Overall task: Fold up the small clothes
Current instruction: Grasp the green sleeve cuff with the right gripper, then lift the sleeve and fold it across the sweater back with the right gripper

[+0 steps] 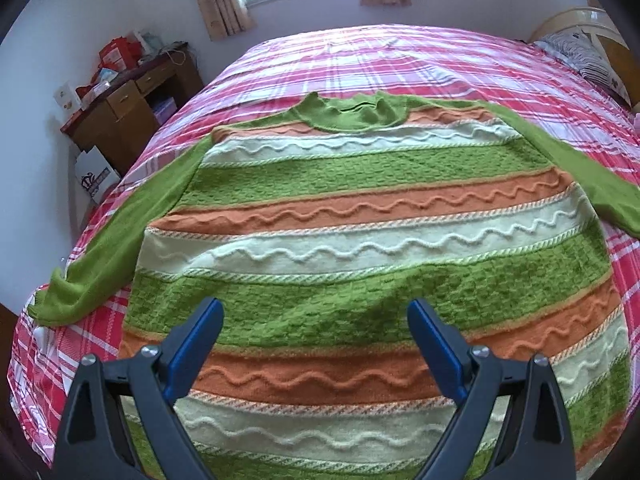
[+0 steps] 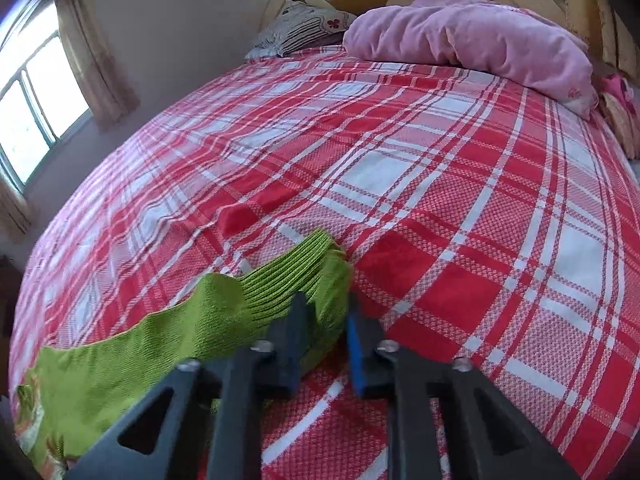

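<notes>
Item, right hand-held gripper point(image 2: 326, 314): you are clamping its jaws on the ribbed cuff point(image 2: 296, 272) of the right sleeve point(image 2: 132, 356), whose long axis is running back from your grip toward the sweater's body. Item, left hand-held gripper point(image 1: 316, 320): you are holding it with jaws apart and empty over the lower body of the striped sweater point(image 1: 360, 208), which is lying flat on the plaid bed point(image 1: 400, 60), so your right hand is the nearer one for folding that sleeve inward.
</notes>
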`<state>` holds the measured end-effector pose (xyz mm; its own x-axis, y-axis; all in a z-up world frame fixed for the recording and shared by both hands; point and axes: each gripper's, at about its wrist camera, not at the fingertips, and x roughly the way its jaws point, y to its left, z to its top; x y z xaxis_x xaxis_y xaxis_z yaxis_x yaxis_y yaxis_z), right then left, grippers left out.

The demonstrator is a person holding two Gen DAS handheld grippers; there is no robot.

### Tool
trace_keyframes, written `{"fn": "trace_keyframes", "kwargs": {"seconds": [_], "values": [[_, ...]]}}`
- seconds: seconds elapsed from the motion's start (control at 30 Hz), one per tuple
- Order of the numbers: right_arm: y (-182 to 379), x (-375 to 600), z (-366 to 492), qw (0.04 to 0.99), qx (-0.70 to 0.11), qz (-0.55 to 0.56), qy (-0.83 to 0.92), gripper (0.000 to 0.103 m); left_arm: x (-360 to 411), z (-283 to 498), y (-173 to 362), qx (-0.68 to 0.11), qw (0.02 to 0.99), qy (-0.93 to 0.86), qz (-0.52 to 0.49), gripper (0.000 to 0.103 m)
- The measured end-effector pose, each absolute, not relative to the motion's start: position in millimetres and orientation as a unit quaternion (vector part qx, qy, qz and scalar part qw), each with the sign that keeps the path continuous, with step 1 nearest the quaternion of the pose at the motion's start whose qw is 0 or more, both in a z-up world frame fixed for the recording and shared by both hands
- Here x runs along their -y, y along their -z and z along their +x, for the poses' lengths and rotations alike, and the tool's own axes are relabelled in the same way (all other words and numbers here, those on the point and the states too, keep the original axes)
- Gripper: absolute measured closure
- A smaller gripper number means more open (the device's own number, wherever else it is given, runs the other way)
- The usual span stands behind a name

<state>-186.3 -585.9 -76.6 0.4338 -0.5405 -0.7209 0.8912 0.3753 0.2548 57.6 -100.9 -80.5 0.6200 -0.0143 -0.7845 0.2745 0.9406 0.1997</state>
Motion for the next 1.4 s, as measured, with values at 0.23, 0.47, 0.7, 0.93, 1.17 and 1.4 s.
{"fn": "trace_keyframes", "kwargs": {"seconds": [0.23, 0.47, 0.7, 0.93, 1.17, 1.4], "values": [[42, 556, -183, 0.817, -0.230, 0.321, 0.420, 0.095, 95, 57, 71, -0.419, 0.893, 0.084, 0.142, 0.007], [-21, 492, -142, 0.876, -0.199, 0.292, 0.328, 0.095, 86, 55, 62, -0.413, 0.898, 0.088, 0.127, 0.007], [-55, 409, -85, 0.917, -0.201, 0.268, 0.217, 0.095, 65, 55, 57, -0.409, 0.902, 0.086, 0.109, 0.007], [-51, 348, -40, 0.925, -0.222, 0.275, 0.141, 0.095, 27, 61, 63, -0.414, 0.905, 0.062, 0.078, 0.007], [-44, 296, 3, 0.928, -0.238, 0.271, 0.089, 0.095, -9, 71, 73, -0.427, 0.902, 0.034, 0.048, 0.007], [-27, 216, 74, 0.927, -0.255, 0.276, 0.018, 0.095, -52, 80, 79, -0.427, 0.904, 0.004, 0.018, 0.007]]}}
